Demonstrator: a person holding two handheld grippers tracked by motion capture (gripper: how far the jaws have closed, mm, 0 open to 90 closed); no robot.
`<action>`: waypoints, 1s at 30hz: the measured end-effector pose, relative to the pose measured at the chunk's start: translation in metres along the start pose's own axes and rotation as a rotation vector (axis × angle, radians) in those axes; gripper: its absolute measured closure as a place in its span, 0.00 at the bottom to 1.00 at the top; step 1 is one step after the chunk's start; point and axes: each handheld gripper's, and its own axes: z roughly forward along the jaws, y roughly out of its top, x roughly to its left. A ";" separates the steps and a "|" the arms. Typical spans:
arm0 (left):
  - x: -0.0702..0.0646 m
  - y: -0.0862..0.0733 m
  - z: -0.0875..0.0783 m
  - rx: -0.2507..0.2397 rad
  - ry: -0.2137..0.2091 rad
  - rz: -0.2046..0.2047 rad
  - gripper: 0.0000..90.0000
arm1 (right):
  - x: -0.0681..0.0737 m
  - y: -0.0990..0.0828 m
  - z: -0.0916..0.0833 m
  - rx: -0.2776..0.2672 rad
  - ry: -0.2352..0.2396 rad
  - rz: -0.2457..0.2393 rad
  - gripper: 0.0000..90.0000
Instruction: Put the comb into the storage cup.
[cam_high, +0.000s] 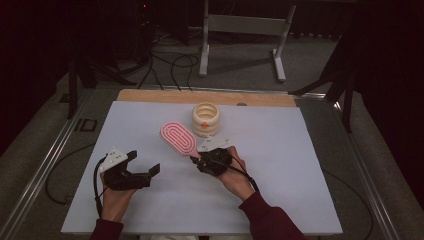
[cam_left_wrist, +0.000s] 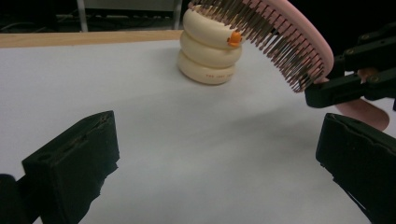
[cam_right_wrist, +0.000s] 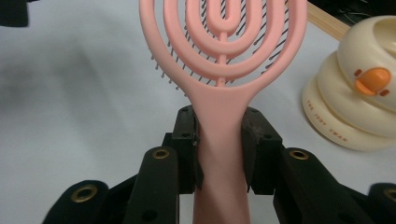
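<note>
The right hand-held gripper (cam_right_wrist: 219, 154) squeezes the handle of the pink hairbrush (cam_high: 179, 138), holding it up over the white desk (cam_high: 280, 165) near the cream ring holder (cam_high: 206, 119). The left hand-held gripper (cam_high: 145, 162) is wide open, holding nothing.

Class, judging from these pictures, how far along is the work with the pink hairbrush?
Done: the right gripper has clamped the pink hairbrush by its handle and holds it above the table. In hand: carrying it near the cream ringed holder. Left: setting it down; the left gripper is open, empty.
</note>
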 end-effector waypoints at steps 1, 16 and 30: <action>-0.001 0.000 0.000 0.002 -0.003 0.002 0.00 | 0.001 0.001 0.000 -0.002 0.003 -0.001 0.78; -0.008 0.002 0.002 -0.014 -0.049 -0.016 0.00 | 0.022 0.006 0.007 -0.021 0.044 -0.050 0.78; -0.013 0.010 0.000 -0.057 -0.066 -0.056 0.00 | 0.044 0.011 0.016 -0.039 0.079 -0.094 0.78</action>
